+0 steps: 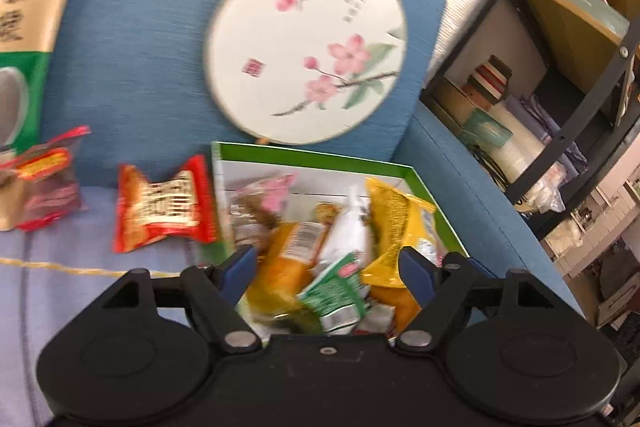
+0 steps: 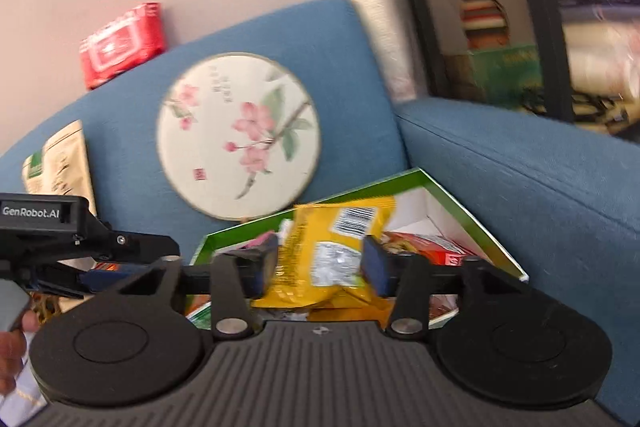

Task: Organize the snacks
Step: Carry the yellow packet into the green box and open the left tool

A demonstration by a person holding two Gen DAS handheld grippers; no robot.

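In the left wrist view my left gripper [image 1: 328, 265] stands wide open over a green-rimmed box [image 1: 320, 157] full of snack packets, with nothing between its fingers. A green-and-white packet [image 1: 338, 291] lies below it. Two red packets [image 1: 164, 207] [image 1: 48, 179] lie on the seat left of the box. In the right wrist view my right gripper [image 2: 320, 261] is open, its blue pads on either side of a yellow packet [image 2: 328, 247]. The packet rests on the pile in the box [image 2: 472, 211].
A round flowered fan [image 1: 308, 43] leans on the blue sofa back behind the box. A tall brown-and-green bag [image 1: 28, 7] stands at the left. The sofa arm [image 2: 520, 187] borders the box on the right, with dark shelving [image 1: 560, 67] beyond. A red wipes pack [image 2: 120, 43] sits on the sofa back.
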